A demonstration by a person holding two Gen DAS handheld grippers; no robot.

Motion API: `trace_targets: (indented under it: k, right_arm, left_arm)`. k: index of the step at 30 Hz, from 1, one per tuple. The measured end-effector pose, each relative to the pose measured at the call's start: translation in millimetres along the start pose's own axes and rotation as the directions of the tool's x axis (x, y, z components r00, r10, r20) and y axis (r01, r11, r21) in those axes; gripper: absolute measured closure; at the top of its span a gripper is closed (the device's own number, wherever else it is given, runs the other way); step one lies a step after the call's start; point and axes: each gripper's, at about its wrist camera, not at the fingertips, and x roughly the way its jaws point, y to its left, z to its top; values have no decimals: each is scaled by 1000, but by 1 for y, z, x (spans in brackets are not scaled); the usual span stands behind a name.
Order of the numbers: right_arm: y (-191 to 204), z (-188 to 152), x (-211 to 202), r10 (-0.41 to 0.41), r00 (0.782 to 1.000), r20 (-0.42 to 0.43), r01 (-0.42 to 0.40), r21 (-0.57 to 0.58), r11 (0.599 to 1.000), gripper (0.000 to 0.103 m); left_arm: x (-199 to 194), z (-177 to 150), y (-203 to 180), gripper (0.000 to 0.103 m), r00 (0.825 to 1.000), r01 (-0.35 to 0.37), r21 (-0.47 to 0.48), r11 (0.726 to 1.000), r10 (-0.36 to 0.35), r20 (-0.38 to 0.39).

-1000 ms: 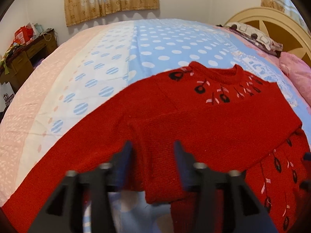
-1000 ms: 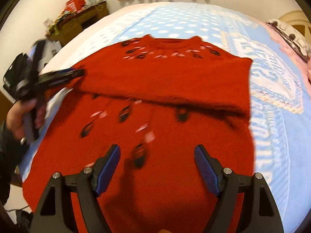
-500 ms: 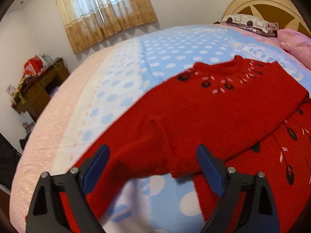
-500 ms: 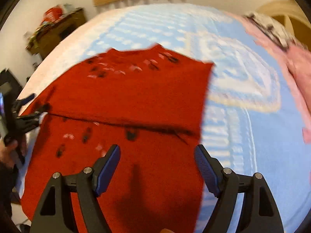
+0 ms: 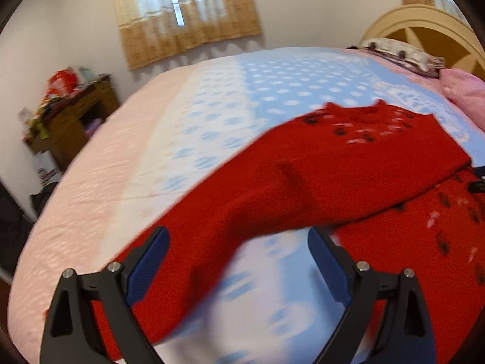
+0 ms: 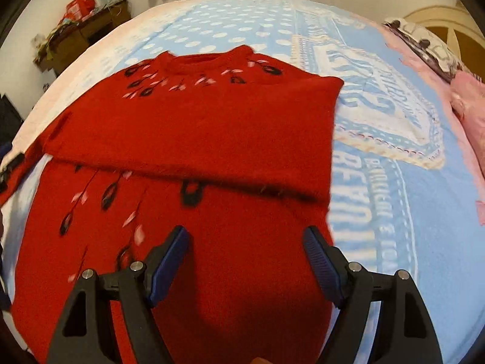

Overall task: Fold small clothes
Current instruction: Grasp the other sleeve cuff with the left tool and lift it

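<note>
While both tools hang above the bed with nothing between their fingers, the left tool stands spread wide over a red sleeve that runs out across the bedspread, and the right tool stands released over the lower body of the red sweater. Beyond it, the other sleeve lies folded across the chest, below the patterned collar. Farther off are the pillows, a headboard, a cluttered wooden desk and curtains.
</note>
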Motion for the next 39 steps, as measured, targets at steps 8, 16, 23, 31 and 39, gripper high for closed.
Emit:
trace_targets:
  k: [8,16,23,31,39]
  right_arm:
    - [38,-45,-15,1,1000,31,2,-99,995,24]
    - [45,-87,-45,-36,999,38,42,-158,987,24]
    - [58,-102,-58,-94,995,23,97,-239,966,24]
    - [66,-102,-61,-120,992,35,125,-258,958,24]
    - [74,-102,-70,-63,997,54,75,-271,960,24]
  left_arm:
    - [-21,-54,137,7,954,-299,-185,936,286,-93]
    - [-12,-101,200,8,929,-361,-339,869,300,-219]
    - [-1,-98,190,30,971,-192,-443,876,103,-216]
    - [15,-84,174,77,973,-131,-396,909,42,-226]
    - [-11,-76,193,93,990,-78,-470,879,13,-140]
